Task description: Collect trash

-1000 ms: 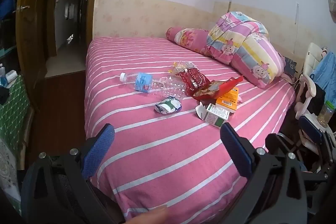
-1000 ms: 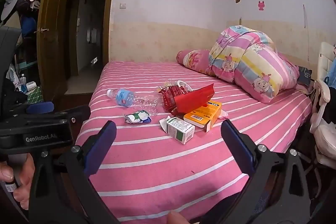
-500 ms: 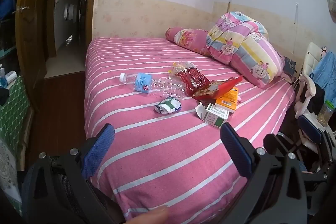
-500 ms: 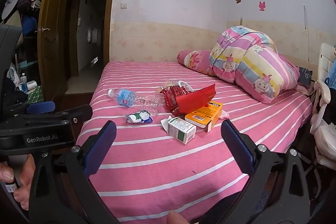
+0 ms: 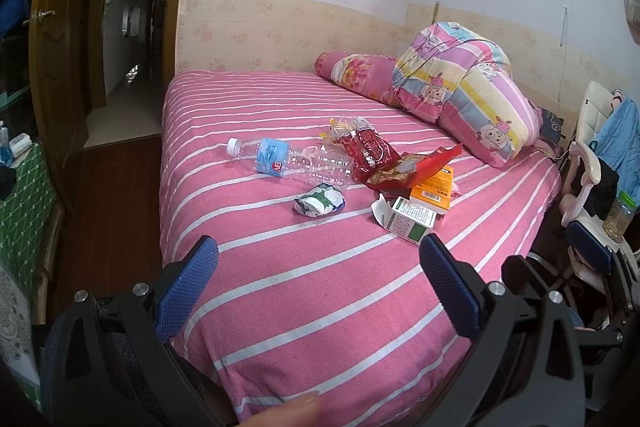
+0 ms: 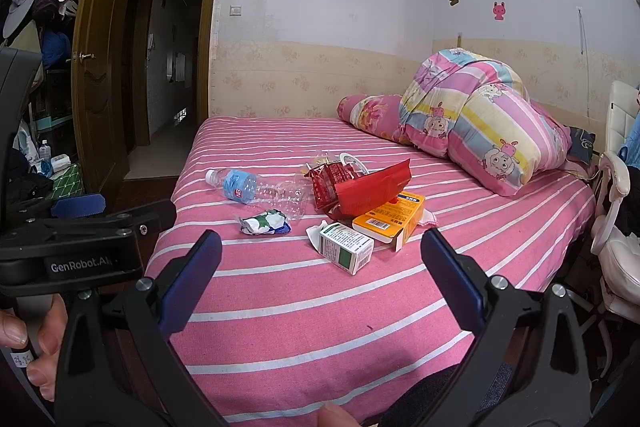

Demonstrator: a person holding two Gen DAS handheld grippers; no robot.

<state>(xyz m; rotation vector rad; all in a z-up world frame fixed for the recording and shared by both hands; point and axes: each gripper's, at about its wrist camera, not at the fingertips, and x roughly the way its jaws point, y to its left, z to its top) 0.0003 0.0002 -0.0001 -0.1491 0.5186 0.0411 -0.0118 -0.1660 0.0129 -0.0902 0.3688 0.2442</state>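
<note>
A: Nothing collected yet, by the look of it. The whole litter pile sits on the bed [image 6: 280, 307], and no bin or bag shows in either view.

B: Run me through it, left to right.

A: In the right wrist view, the bottle [image 6: 256, 189] lies on its side at about ten o'clock from the pile's middle, cap pointing away to the left. Just below it, near eight o'clock, the crumpled wrapper [image 6: 266, 222]. Dead centre, the red bags [image 6: 352, 185], heaped and touching the bottle's base. At five o'clock the white box [image 6: 346, 247], flap open, and beside it at four o'clock the orange box [image 6: 390, 221], partly under the red bags.

B: And the grippers?

A: Left gripper [image 5: 318, 287] is spread wide with nothing between its blue pads, hanging over the near edge of the bed. Right gripper [image 6: 320, 283] the same: released, empty, short of the pile. The white box is the nearest piece to it.

B: So what's left?

A: Everything, I'd judge. Five or so pieces to pick up, and where they go isn't visible.
</note>
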